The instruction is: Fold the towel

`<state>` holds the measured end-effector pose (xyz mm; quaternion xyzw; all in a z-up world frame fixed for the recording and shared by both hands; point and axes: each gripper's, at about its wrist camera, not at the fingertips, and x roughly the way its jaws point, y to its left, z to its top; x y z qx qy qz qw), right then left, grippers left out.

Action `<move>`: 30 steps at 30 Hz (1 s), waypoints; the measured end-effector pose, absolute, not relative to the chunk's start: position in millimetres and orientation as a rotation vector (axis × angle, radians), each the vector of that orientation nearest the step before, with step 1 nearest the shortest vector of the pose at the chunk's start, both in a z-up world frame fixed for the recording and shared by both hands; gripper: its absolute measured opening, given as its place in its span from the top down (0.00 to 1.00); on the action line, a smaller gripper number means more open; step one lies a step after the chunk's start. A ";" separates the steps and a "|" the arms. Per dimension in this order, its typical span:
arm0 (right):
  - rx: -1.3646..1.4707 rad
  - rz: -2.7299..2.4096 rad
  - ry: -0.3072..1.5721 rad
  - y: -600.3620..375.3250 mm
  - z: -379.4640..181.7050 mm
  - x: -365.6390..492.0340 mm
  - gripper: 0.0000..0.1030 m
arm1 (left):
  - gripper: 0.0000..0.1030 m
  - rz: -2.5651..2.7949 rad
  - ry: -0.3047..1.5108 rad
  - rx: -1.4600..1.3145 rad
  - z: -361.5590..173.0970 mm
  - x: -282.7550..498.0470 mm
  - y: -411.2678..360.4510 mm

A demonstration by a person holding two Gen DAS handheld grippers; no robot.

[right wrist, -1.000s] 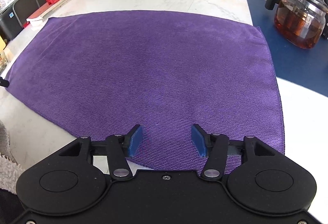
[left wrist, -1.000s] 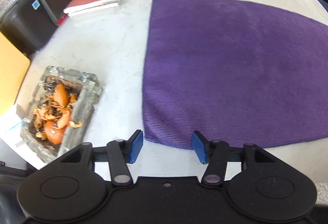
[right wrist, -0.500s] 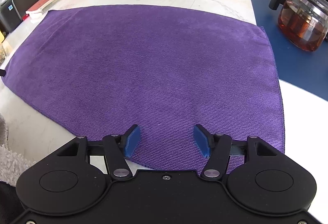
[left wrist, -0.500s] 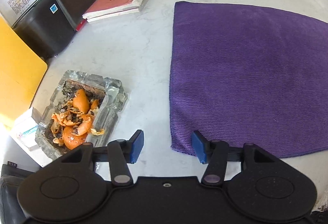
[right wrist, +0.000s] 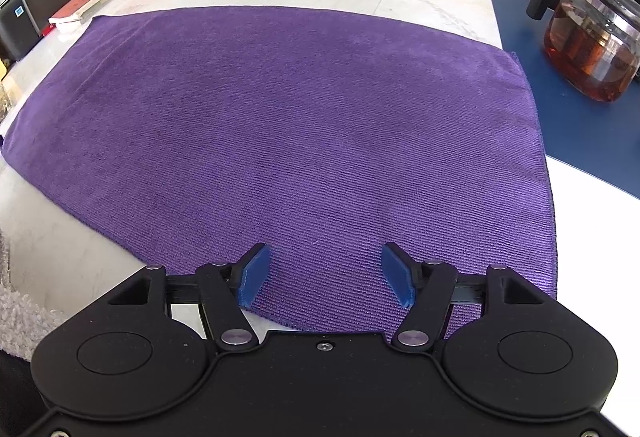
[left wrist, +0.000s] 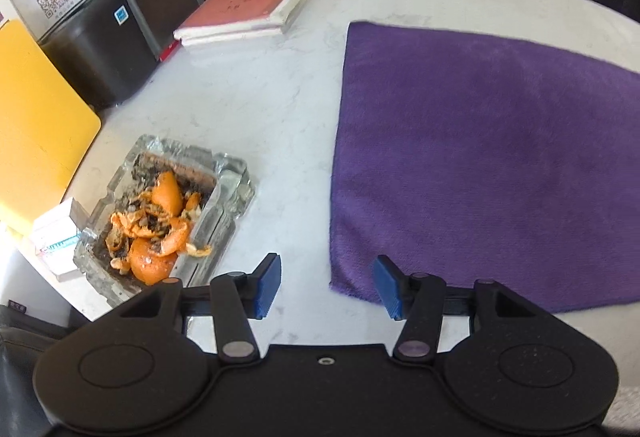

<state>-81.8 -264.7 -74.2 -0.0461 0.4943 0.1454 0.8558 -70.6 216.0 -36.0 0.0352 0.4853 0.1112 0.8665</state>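
Two grippers, fingers apart, nothing gripped: my left gripper (left wrist: 326, 287) straddles the flat purple microfibre towel's (left wrist: 480, 165) six-o'clock corner; right gripper (right wrist: 325, 279) opening over the hem. Pinch low off the pale marble desk (left wrist: 260, 97).

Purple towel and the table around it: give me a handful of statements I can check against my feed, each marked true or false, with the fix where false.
1. The purple towel lies flat and unfolded on the marble table. True.
2. The left gripper is clamped on the towel's corner. False: it is open, the near-left corner between its pads, unpinched.
3. The glass ashtray holds orange peel. True.
4. The glass teapot stands on the towel. False: it stands on the blue mat beside it.
5. The right gripper holds a fold. False: its jaws are opening above the flat near edge.
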 end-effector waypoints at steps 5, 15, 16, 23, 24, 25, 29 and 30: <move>-0.046 0.282 1.034 -273.6 -67.8 -80.9 0.40 | 0.53 0.075 0.941 0.057 -17.0 -53.0 178.0; 0.099 0.089 0.907 -336.0 -38.0 -117.3 0.39 | 0.53 -0.728 0.810 0.251 11.6 -12.3 -27.9; 0.098 0.063 0.897 -343.9 -34.4 -121.3 0.40 | 0.53 -0.791 0.807 0.277 11.4 -13.7 -44.0; 0.089 -0.043 0.835 -394.2 -19.8 -126.7 0.39 | 0.53 -1.138 0.804 0.484 -3.2 -28.7 -161.5; 0.090 -0.044 0.823 -402.6 -18.4 -122.9 0.39 | 0.53 -1.175 0.798 0.519 -8.7 -34.1 -177.0; 0.093 -0.042 0.817 -408.8 -17.8 -118.5 0.39 | 0.53 -1.197 0.790 0.539 -11.1 -35.8 -187.6; 0.111 -0.013 0.808 -430.0 -18.9 -95.6 0.39 | 0.53 -1.256 0.763 0.597 -29.3 -40.0 -237.0; 0.113 -0.006 0.809 -434.4 -19.5 -90.1 0.39 | 0.53 -1.253 0.750 0.603 -33.6 -40.2 -247.2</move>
